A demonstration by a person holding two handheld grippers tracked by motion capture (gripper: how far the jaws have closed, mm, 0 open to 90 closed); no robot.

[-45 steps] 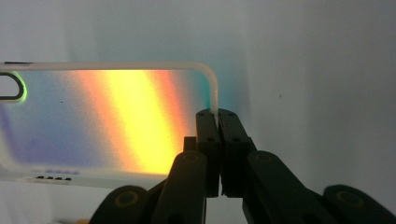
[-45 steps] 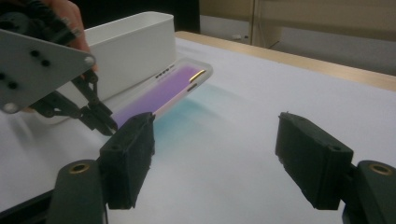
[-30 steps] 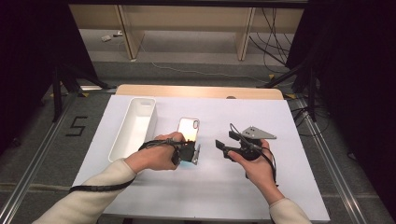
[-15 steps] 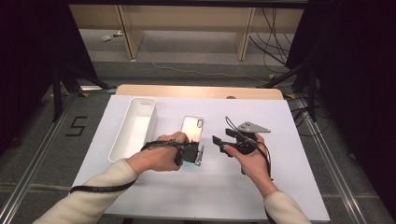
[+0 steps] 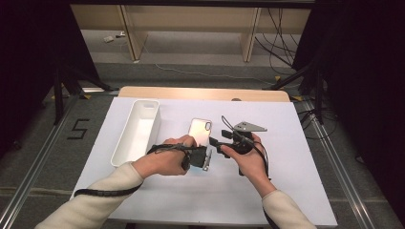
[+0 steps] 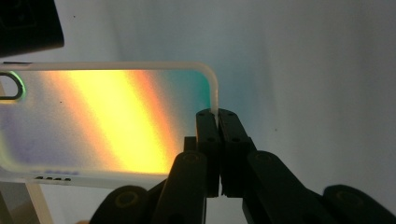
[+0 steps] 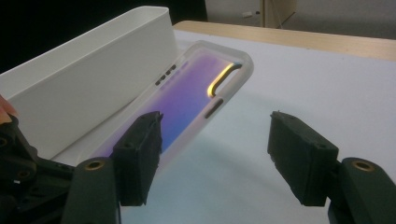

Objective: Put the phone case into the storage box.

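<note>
While your left tongs (image 6: pixel 217 116) stay pressed together on the thin rim of the phone case (image 5: pixel 199 132), the case lies near the middle of the white surface (image 5: pixel 296 191), just to the right of the long white tray (image 5: pixel 136 131). Seen from the left gripper view, the iridescent case shows bands of yellow, orange and teal, and the pads pinch its clear edge at one corner. Your right tongs (image 7: pixel 215 149) are apart with nothing between them, and their jaws have just been closing a little. Through the right gripper view, the case's camera cutout end points away from you, with the tray wall just beside it. Your right hand (image 5: pixel 248 160) sits close beside your left hand (image 5: pixel 160 162).
</note>
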